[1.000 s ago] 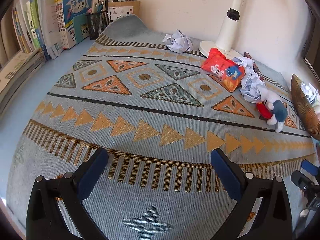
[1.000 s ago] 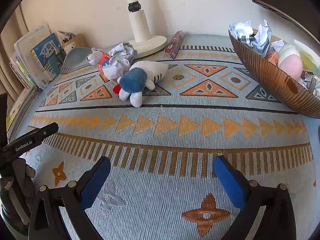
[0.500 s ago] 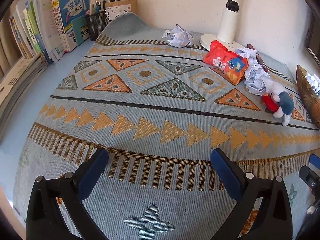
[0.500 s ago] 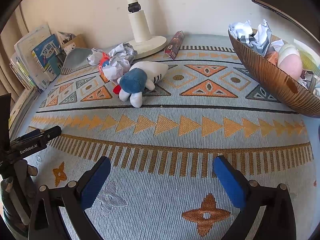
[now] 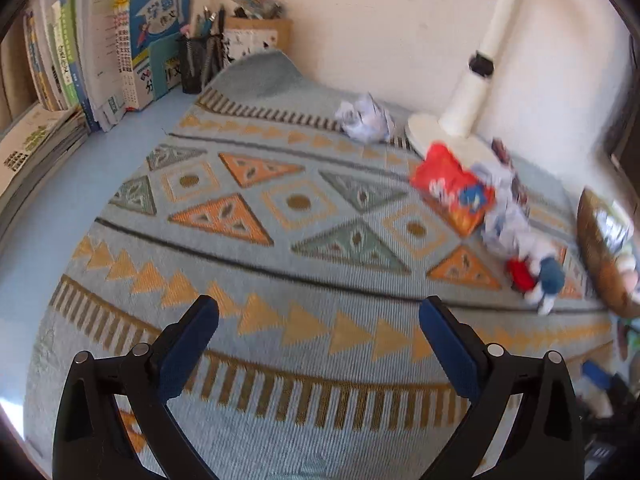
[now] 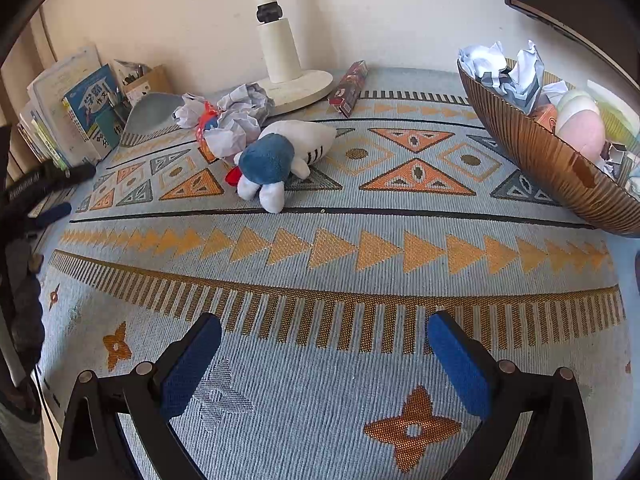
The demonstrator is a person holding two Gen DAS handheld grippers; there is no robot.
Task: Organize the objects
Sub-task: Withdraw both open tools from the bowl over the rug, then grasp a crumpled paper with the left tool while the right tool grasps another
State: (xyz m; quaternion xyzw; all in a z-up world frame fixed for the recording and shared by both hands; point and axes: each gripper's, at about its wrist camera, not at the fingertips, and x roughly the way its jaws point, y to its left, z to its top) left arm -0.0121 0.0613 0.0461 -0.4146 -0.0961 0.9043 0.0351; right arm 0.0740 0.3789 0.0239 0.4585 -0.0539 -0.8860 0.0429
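A blue-and-white plush toy (image 6: pixel 280 162) lies on the patterned mat (image 6: pixel 360 248), also in the left wrist view (image 5: pixel 542 276). Behind it are crumpled paper balls (image 6: pixel 240 120), a red snack packet (image 5: pixel 452 188) and another paper ball (image 5: pixel 366 120). A brown ribbed bowl (image 6: pixel 548 160) at the right holds crumpled paper and a pink-white ball. My left gripper (image 5: pixel 318 320) is open and empty above the mat's middle. My right gripper (image 6: pixel 324 338) is open and empty over the mat's near part. The left gripper shows at the left edge of the right wrist view (image 6: pixel 48 196).
A white lamp base (image 6: pixel 298 84) stands at the back wall with a small dark red box (image 6: pixel 348 88) beside it. Books (image 5: pixel 100 52) and a pen holder (image 5: pixel 196 64) stand at the back left. A dark screen edge (image 6: pixel 568 4) is at the upper right.
My left gripper has moved forward and risen over the mat, its view now blurred by motion. The right gripper has stayed in place. Both stay open.
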